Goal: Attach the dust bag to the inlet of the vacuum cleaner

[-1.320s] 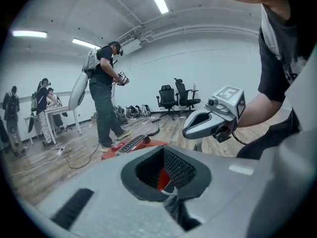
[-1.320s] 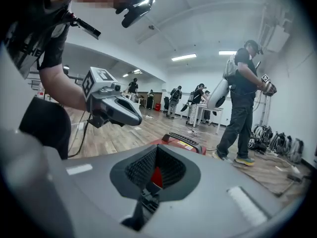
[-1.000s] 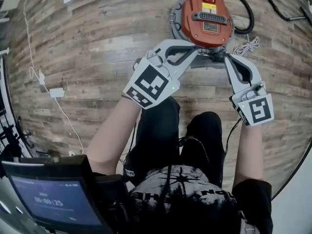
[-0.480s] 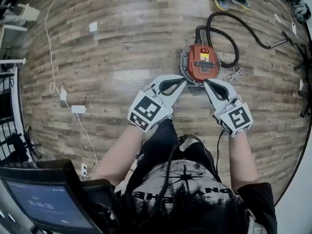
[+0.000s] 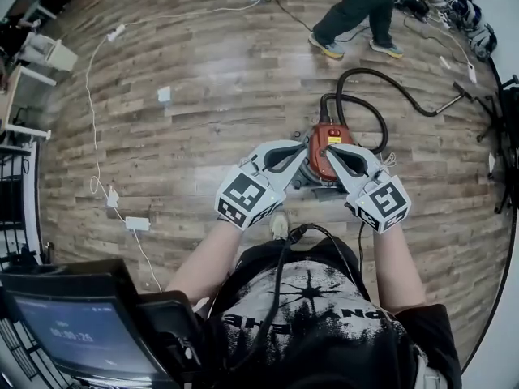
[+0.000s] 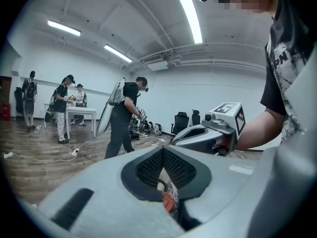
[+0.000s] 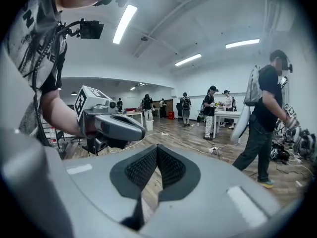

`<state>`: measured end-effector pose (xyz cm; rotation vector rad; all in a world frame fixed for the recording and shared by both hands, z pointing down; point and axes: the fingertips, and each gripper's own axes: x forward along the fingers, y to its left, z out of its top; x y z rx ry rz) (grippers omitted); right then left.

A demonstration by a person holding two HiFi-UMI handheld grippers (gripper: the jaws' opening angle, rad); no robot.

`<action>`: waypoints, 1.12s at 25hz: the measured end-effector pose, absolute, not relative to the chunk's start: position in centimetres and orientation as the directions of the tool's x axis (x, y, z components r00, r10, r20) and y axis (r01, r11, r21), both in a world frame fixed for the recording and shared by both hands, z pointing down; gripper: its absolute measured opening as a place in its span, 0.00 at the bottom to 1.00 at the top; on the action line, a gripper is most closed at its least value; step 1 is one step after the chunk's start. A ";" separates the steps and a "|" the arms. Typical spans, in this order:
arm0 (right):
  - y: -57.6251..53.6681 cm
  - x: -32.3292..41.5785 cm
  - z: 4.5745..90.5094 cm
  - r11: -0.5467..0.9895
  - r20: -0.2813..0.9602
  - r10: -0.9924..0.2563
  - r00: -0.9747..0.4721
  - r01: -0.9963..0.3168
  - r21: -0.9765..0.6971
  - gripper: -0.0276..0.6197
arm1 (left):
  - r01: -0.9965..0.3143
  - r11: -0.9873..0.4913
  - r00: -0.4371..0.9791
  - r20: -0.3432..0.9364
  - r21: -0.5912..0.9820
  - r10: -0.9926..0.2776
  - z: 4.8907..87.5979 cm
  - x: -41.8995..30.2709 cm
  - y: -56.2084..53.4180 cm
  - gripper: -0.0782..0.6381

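Note:
The red vacuum cleaner (image 5: 326, 154) stands on the wooden floor, its black hose (image 5: 366, 96) looping behind it. No dust bag shows in any view. Both grippers hang high above the floor and overlap the vacuum in the head view. My left gripper (image 5: 306, 147) is shut with nothing in it, and my right gripper (image 5: 329, 149) is likewise shut and empty. In the left gripper view the shut jaws of my left gripper (image 6: 161, 155) point level across the room, with a sliver of the red vacuum (image 6: 170, 203) below them. The right gripper (image 7: 157, 155) faces the other way.
A person (image 5: 357, 6) walks at the far side near the hose wand (image 5: 454, 96). White cables and a power adapter (image 5: 136, 223) lie on the floor at left. A tablet screen (image 5: 81, 335) sits at bottom left. Several people stand by a white table (image 7: 241, 115).
Both grippers have risen away from the vacuum, still shut. The head view has lifted too, so the vacuum looks smaller and a walking person has come into view.

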<state>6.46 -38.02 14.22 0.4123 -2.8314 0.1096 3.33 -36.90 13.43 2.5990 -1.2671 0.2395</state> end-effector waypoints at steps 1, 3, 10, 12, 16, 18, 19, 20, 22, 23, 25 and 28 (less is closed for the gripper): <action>-38.4 6.7 13.3 0.957 0.270 -0.271 -0.924 -0.289 -0.028 0.05 | -0.791 -0.597 0.611 0.235 0.135 -0.756 12.6 3.7 -37.1 0.11; -39.1 7.4 11.5 0.961 0.244 -0.264 -0.933 -0.275 -0.011 0.05 | -0.796 -0.592 0.605 0.209 0.127 -0.769 11.0 4.3 -37.5 0.11; -40.9 10.9 6.5 0.984 0.190 -0.180 -0.965 -0.178 0.029 0.05 | -0.841 -0.528 0.541 0.147 0.120 -0.828 6.4 6.9 -39.2 0.11; -41.5 11.8 5.7 0.988 0.183 -0.155 -0.971 -0.148 0.052 0.05 | -0.861 -0.496 0.508 0.131 0.113 -0.851 5.6 7.5 -39.1 0.11; -42.3 14.2 3.8 0.989 0.140 -0.138 -0.980 -0.128 0.078 0.05 | -0.885 -0.457 0.465 0.107 0.089 -0.879 4.4 9.4 -38.6 0.11; -42.5 15.8 3.4 0.987 0.126 -0.144 -0.982 -0.133 0.087 0.05 | -0.890 -0.450 0.455 0.095 0.076 -0.885 3.9 10.7 -38.5 0.11; -42.5 16.5 3.3 0.986 0.122 -0.148 -0.981 -0.138 0.089 0.05 | -0.891 -0.448 0.454 0.092 0.073 -0.886 3.7 11.3 -38.5 0.11; -42.5 17.1 3.3 0.986 0.120 -0.152 -0.981 -0.142 0.089 0.05 | -0.891 -0.448 0.453 0.090 0.070 -0.887 3.7 11.8 -38.4 0.11; -42.3 17.9 3.4 0.985 0.118 -0.159 -0.980 -0.148 0.093 0.05 | -0.891 -0.448 0.453 0.092 0.068 -0.887 3.8 12.4 -38.3 0.11; -42.2 18.2 3.6 0.984 0.118 -0.162 -0.980 -0.152 0.096 0.05 | -0.891 -0.449 0.454 0.093 0.069 -0.886 3.9 12.6 -38.2 0.11; -42.0 18.8 3.9 0.983 0.119 -0.170 -0.978 -0.159 0.095 0.05 | -0.887 -0.455 0.460 0.095 0.073 -0.883 4.1 13.2 -38.2 0.11; -41.8 19.5 4.0 0.983 0.113 -0.176 -0.978 -0.168 0.079 0.05 | -0.881 -0.467 0.473 0.099 0.078 -0.876 4.2 13.8 -38.1 0.11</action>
